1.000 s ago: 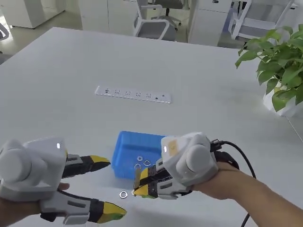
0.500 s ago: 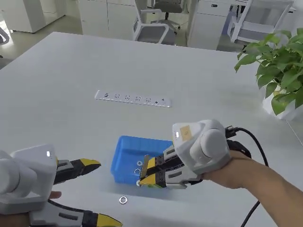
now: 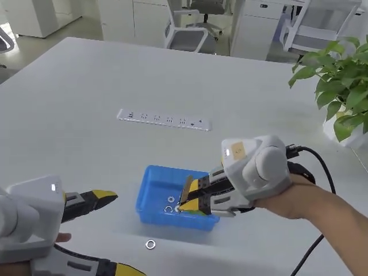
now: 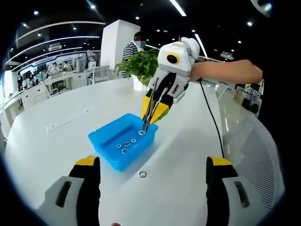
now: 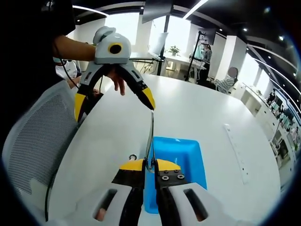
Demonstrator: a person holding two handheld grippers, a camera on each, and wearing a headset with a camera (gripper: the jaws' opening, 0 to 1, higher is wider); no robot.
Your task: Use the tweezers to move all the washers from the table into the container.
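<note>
A blue container (image 3: pixel 150 185) (image 4: pixel 106 138) (image 5: pixel 189 155) sits on the white table with several washers (image 3: pixel 169 200) (image 4: pixel 125 144) inside. One washer (image 3: pixel 150 244) (image 4: pixel 142 174) (image 5: pixel 133 157) lies on the table just in front of it. My right gripper (image 3: pixel 199 199) (image 5: pixel 150 165) (image 4: pixel 155 108) is shut on metal tweezers (image 3: pixel 185 192) (image 5: pixel 150 134) (image 4: pixel 146 120), whose tips point down into the container beside the washers. My left gripper (image 3: pixel 119 234) (image 4: pixel 153 164) (image 5: pixel 114 98) hovers open to the left of the container, with nothing between its jaws.
A white power strip (image 3: pixel 163 120) lies further back on the table. A potted plant (image 3: pixel 340 75) stands at the right edge. Office chairs (image 3: pixel 187 27) stand beyond the far edge. A cable (image 3: pixel 313 167) trails from my right gripper.
My right gripper has moved with the tweezers from the table in front of the container to over it, tips now inside. The left gripper has drawn back toward the lower left.
</note>
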